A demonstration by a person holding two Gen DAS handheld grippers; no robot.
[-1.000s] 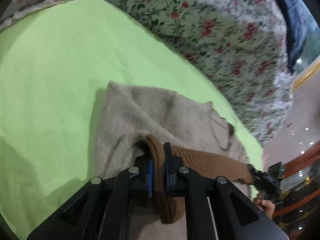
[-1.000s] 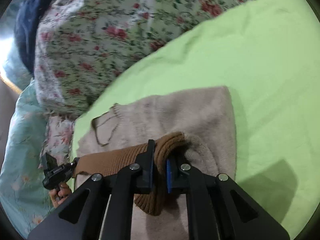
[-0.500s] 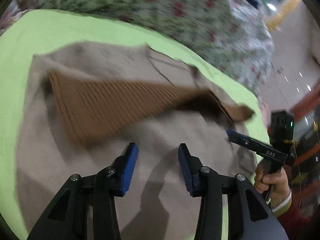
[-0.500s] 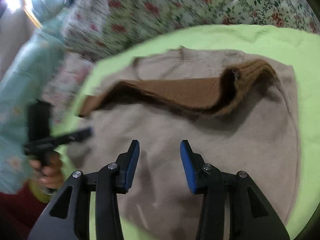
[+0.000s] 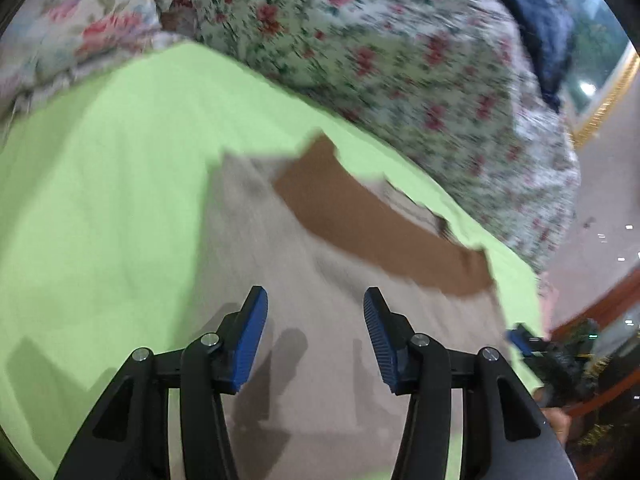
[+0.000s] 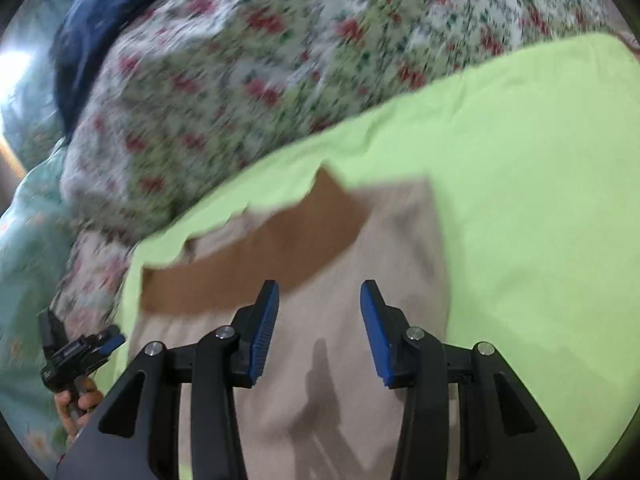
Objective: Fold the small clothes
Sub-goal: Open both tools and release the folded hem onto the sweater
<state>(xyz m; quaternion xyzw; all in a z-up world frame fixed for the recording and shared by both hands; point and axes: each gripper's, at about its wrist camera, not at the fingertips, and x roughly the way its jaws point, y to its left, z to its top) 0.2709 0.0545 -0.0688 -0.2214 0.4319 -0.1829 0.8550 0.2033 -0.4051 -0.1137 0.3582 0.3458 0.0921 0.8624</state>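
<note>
A small beige knit sweater (image 5: pixel 304 280) lies folded on the lime green sheet (image 5: pixel 100 200), its brown ribbed hem band (image 5: pixel 372 224) laid across the far part. My left gripper (image 5: pixel 314 300) is open and empty above the beige body. In the right wrist view the same sweater (image 6: pixel 384 248) and brown band (image 6: pixel 256 256) lie ahead. My right gripper (image 6: pixel 318 294) is open and empty above it. Each gripper also shows at the edge of the other's view: the right one (image 5: pixel 524 340), the left one (image 6: pixel 84 350).
A floral quilt (image 5: pixel 400 60) is bunched along the far side of the green sheet, also in the right wrist view (image 6: pixel 240 60). A dark blue cloth (image 6: pixel 104 4) lies behind it. A light teal floral cover (image 6: pixel 28 240) is at the left.
Both grippers let go of the brown hem, opened and drew back. The hem now lies flat across the sweater, which is folded over. Both views are motion-blurred.
</note>
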